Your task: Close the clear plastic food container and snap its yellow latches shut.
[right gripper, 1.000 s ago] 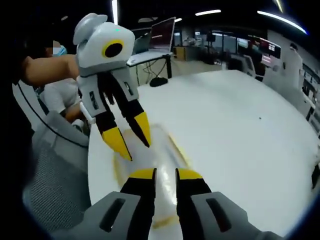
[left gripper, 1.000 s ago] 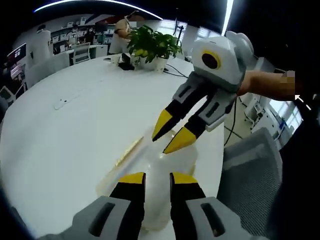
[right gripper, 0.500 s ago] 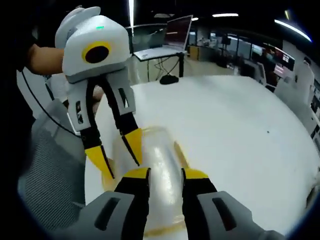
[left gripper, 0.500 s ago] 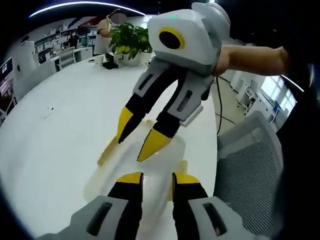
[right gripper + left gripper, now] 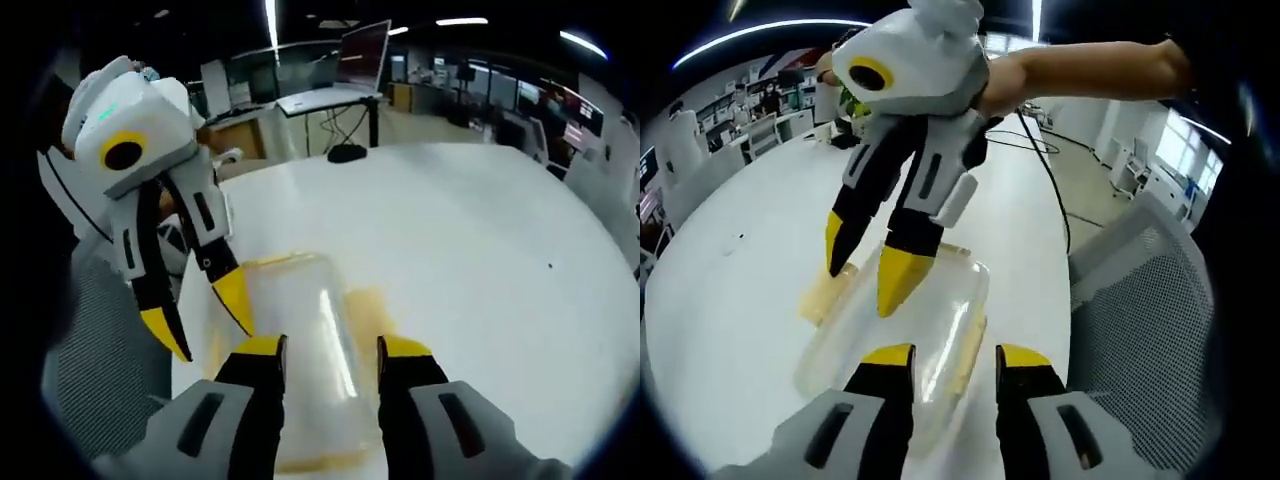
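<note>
Big white table (image 5: 730,300) under everything, round-edged, running from lower left up to the top of the left gripper view, and past its right edge a grey mesh chair (image 5: 1140,330). Behind, in the right gripper view, an open office with desks and a monitor (image 5: 362,50) at top centre; a potted plant (image 5: 848,100) sits at the upper left of the left gripper view.

Now the action. The clear plastic food container (image 5: 300,330) lies on the table near its edge, low and central in both views, lid looking down on it, though whether it's fully seated I can't tell. One yellow latch (image 5: 825,295) sticks out flat on the left side, seemingly not snapped.

The right gripper (image 5: 865,280) comes down from the top of the left gripper view, jaws parted, one tip over the lid, the other by that latch, gripping nothing. I'd guess it's lining up to press. The left gripper (image 5: 952,358), bottom centre, has its jaws apart too, straddling the near end, probably to steady the box. It holds nothing.
</note>
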